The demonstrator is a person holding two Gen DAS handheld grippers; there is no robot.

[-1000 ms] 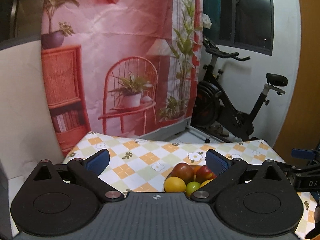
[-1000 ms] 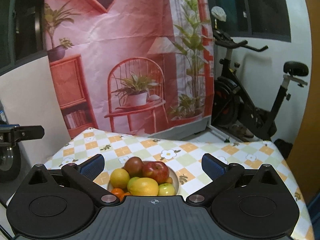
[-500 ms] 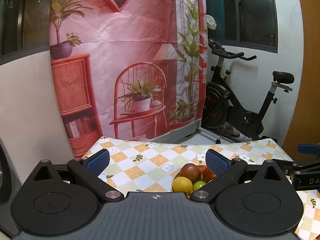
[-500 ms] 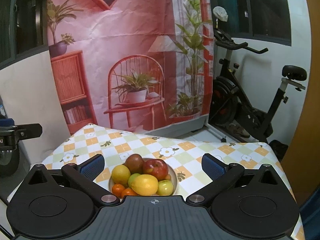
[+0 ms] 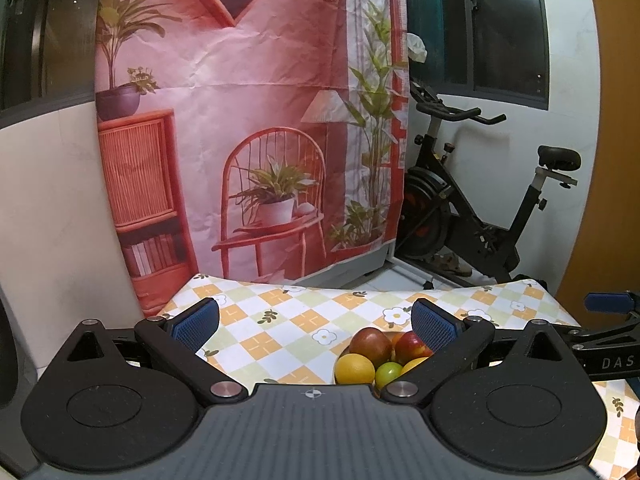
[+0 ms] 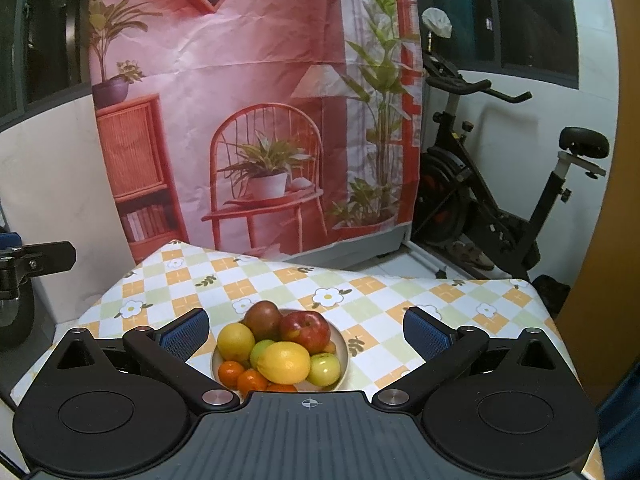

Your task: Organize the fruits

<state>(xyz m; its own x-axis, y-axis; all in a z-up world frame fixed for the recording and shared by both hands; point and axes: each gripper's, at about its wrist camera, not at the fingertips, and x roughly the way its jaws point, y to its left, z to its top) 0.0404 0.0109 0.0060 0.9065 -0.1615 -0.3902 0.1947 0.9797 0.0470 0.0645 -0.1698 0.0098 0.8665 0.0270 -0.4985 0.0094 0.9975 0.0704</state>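
Observation:
A pale bowl heaped with fruit stands on a checkered tablecloth. It holds a red apple, a dark red fruit, a lemon, an orange, green fruits and small tangerines. My right gripper is open and empty, above and short of the bowl. My left gripper is open and empty; the bowl's fruit sits low, by its right finger.
A printed pink backdrop hangs behind the table. An exercise bike stands at the back right. The right gripper's finger shows at the right edge of the left wrist view; the left gripper's finger shows at the left edge of the right wrist view.
Both grippers have risen and drawn back a little from the table, so the bowl sits lower and smaller in both views. Both stay open.

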